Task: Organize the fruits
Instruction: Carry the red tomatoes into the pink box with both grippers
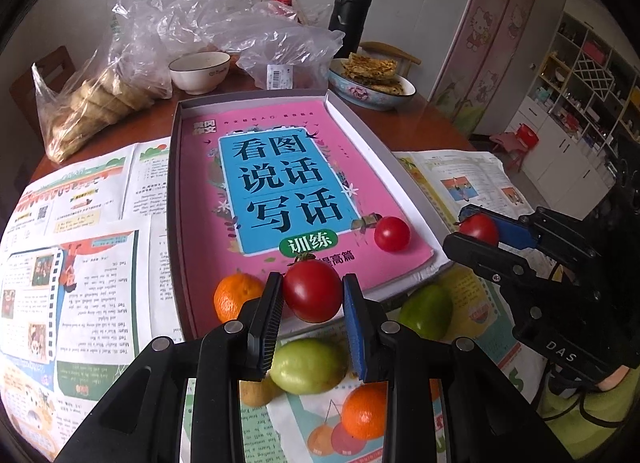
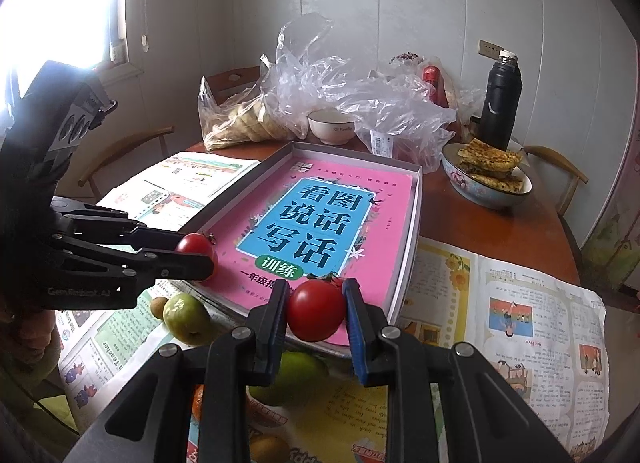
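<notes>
Tomatoes are held in both tools, each above the near edge of the shallow grey box (image 1: 352,115), apparently so that the red fruit can be gathered on the pink book (image 1: 320,119) inside it. The left tool (image 1: 312,295), lower centre of the left wrist view, is closed on a tomato (image 1: 312,293) pressed between its pads, stem calyx turned up and away. The right tool (image 2: 316,311), lower centre of the right wrist view, is likewise clamped on a second tomato (image 2: 316,313), calyx at the top. Both fruits are nearly round, so no long axis can be judged. A third tomato (image 1: 392,234) lies loose on the book. Green fruits (image 1: 308,366) and oranges (image 1: 234,295) are left on the papers (image 1: 80,263) covering the bench, seemingly unsorted.
</notes>
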### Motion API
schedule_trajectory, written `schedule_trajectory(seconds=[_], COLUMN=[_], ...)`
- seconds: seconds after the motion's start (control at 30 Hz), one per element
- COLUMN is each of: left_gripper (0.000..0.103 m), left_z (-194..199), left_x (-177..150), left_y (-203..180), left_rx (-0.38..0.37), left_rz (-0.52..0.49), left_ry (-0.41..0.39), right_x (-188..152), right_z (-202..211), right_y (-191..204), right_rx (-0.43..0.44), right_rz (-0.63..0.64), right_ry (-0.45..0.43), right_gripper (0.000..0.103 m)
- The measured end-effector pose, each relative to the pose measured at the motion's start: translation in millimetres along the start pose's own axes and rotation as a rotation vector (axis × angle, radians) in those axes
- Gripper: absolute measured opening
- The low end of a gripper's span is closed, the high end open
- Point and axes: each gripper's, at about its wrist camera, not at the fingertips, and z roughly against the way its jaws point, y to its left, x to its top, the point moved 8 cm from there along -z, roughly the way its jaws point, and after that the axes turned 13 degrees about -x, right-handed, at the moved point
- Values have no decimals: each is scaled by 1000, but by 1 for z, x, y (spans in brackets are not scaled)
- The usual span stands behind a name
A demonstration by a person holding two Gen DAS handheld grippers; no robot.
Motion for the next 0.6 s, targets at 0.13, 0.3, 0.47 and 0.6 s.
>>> schedule_trajectory(seconds=[0.13,0.3,0.47,0.6], left_gripper=[30,30,30,30], left_z=[-7,-19,-29,-36], left_x=[3,2,3,2], left_y=[0,-1,0,1], left_rx=[-2,-5,-6,-4], left_rz=[1,0,5,8], left_ry=[11,35,53,67], right_x=[0,-4,-9,-12], right_z=[-3,-10,-18,-24], right_y=[-2,-6,-8,-8], right_rx=[-1,-7,-16,-24], right_rz=[-4,-11,-8,-1], right_ry=[6,26,51,68], right_gripper=[28,27,28,27])
